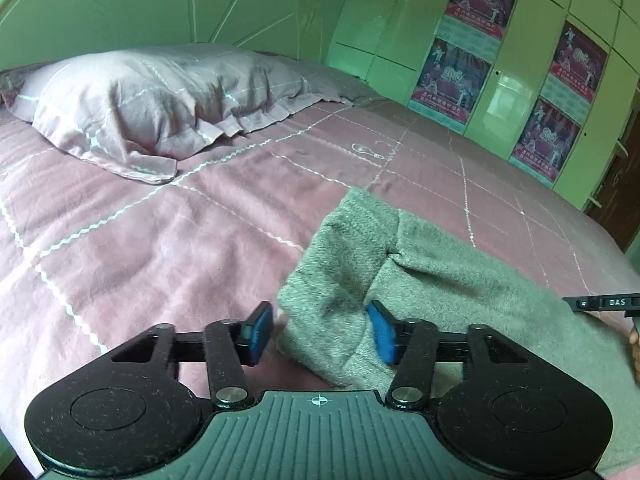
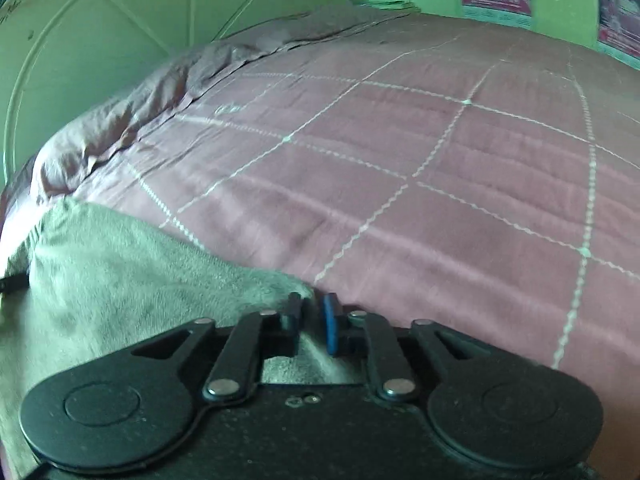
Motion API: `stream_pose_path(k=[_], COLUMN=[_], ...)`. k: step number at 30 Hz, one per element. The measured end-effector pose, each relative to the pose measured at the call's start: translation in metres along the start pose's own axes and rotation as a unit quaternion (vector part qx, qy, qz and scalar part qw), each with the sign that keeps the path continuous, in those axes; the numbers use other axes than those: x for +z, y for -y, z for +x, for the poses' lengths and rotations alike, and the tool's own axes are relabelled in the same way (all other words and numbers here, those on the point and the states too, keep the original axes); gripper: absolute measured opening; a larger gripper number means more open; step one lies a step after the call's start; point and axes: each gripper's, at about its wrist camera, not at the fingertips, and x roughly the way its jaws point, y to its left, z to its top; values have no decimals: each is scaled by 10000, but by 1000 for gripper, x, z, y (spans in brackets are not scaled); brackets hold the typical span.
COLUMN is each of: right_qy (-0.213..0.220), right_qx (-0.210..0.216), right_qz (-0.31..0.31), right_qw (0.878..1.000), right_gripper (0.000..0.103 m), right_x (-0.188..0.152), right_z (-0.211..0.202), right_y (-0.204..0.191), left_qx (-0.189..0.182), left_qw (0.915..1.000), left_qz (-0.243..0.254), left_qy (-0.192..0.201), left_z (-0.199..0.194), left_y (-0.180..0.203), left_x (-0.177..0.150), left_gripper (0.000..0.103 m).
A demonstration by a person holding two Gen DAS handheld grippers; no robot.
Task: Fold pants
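Observation:
The grey fleece pants (image 1: 432, 280) lie on the pink quilted bed (image 1: 160, 240), folded into a thick strip running to the right. My left gripper (image 1: 320, 332) is open, its blue pads either side of the near left corner of the pants. In the right wrist view the pants (image 2: 120, 264) fill the lower left. My right gripper (image 2: 311, 328) has its jaws nearly together on the pants' right edge, with cloth between the pads. A part of the right gripper (image 1: 604, 303) shows at the right edge of the left wrist view.
A grey-pink pillow (image 1: 152, 100) lies at the head of the bed, against a green headboard (image 1: 160, 0). Green wardrobe doors with posters (image 1: 472, 40) stand along the far side. The bed cover (image 2: 440, 180) stretches right of the pants.

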Motion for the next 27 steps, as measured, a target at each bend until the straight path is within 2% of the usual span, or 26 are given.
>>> stream_pose_path(k=[1,4,5,7,9,10,12,13,15,17,18,19,20,23,25,27], right_qy=[309,1109,1346,1742,2051,2184,2477,2645,2974,3133,3213,3334,3431,3349,3145,3124], right_qx=[-65,-60,-164,-525,-939,-1236,-1673,-1844,-2260,-2363,-2322,-2225,-2085,-1882,-1880,-1802], right_qz=[158,565,703,1062,1533,1823,2414,2764,3508,4320,4610,4833,4996,5268,5531,5569], right_qw=[9994,9922,9883,9775,9621,9507,9232,9053,8587,8120,7939,7783,7676,7582,7482,7482], right_gripper=[15,15,20,27,28,29,29,27,25,19,19,20,19,19,20,16], right_x=[-1,-24,-39,-78,-124,-153,-206,-234,-284,-322,-334,-344,-350,-351,-350,-345], right_z=[-21,-99,-129,-185,-236,-263,-309,-332,-369,-389,-394,-396,-393,-378,-360,-349], right_y=[3,23,33,53,72,83,99,109,127,151,160,170,177,199,211,218], left_qx=[148,227,285,160,187,207,-154,-329,-499,-465,-391,-436,-520,-557,-589,-667], left_qw=[9999,9993,9985,9964,9910,9871,9814,9781,9721,9708,9708,9719,9731,9702,9666,9650], left_qz=[-26,289,437,727,1093,1282,1607,1830,2214,2351,2335,2253,2202,2297,2406,2425], left_qy=[-30,103,171,408,752,932,1041,936,599,-4,-385,-526,-429,-540,-661,-745], left_z=[-3,-23,-32,-50,-65,-71,-75,-72,-58,-37,-25,-18,-17,-20,-22,-22], left_y=[-3,1,8,26,52,66,93,108,129,139,138,134,130,131,131,131], left_x=[3,6,6,4,1,-2,-10,-15,-27,-37,-41,-47,-51,-46,-43,-42], left_gripper=[88,89,89,89,89,89,89,89,89,89,89,91,92,93,94,93])
